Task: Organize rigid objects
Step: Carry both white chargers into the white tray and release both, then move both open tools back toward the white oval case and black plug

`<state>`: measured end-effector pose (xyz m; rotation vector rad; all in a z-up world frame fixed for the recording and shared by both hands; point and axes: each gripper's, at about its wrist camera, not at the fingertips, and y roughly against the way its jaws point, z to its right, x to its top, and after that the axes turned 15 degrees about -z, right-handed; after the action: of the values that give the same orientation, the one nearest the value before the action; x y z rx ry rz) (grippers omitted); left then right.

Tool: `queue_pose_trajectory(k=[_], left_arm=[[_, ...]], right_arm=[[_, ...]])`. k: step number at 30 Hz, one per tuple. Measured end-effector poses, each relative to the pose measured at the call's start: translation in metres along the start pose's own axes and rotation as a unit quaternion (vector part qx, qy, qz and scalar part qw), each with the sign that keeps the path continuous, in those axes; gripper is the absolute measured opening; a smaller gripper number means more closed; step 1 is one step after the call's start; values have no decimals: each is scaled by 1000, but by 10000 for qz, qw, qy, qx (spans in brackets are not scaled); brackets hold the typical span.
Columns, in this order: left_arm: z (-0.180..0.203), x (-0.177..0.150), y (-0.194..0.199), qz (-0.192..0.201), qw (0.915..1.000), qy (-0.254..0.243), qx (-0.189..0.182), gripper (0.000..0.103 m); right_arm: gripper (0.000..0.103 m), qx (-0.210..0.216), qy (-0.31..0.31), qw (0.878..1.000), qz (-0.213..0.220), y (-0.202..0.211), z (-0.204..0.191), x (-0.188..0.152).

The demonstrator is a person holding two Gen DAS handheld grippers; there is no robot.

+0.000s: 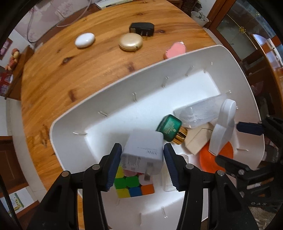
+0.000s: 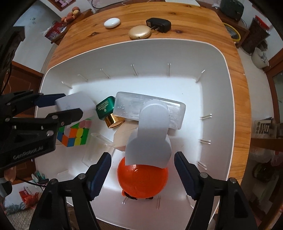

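Left gripper (image 1: 143, 157) pinches the white plug-in charger (image 1: 144, 152) above the part-filled white plastic bin (image 2: 221, 99), right gripper (image 2: 143, 174) spread; four items remain on the wooden table (image 1: 70, 70), upper frame

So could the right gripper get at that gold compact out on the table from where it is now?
Probably not straight away. The right gripper hangs open low inside the white bin, and the gold compact lies on the table beyond the bin's far wall. It would have to lift over that wall first.

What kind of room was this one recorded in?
Probably a lived-in home: a wooden table, a glass-fronted cabinet, and a doll on a side shelf.
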<state>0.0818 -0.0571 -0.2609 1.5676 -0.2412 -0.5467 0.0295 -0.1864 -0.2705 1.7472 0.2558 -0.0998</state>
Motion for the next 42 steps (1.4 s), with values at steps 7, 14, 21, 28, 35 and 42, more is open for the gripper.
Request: queue_pose_trajectory(k=[7,14,21,28,35,42], left_arm=[[-5,-6,12,104,9999,111,-66,71],[0,-16,27,240,9996,145,-79,80],[-1,-26,49,438,9987,185,-166,80],[-7,-31,76,750,9966,282,-195,80],[-21,-25,102,1042,9934,418,-214,80],[-40,-5,126,1281,9899,602,-115,80]], right_arm=[[75,20,-17,9999,141,13,1,-10],[75,34,39,9994,328,30,-1,-18],[75,9,152,9984,550,49,-8,-21],[75,-107,225,9959,868,71,-12,-24],[75,-428,234,9911,1239,94,-8,-22],[75,-596,234,9854,1577,118,2,-9]])
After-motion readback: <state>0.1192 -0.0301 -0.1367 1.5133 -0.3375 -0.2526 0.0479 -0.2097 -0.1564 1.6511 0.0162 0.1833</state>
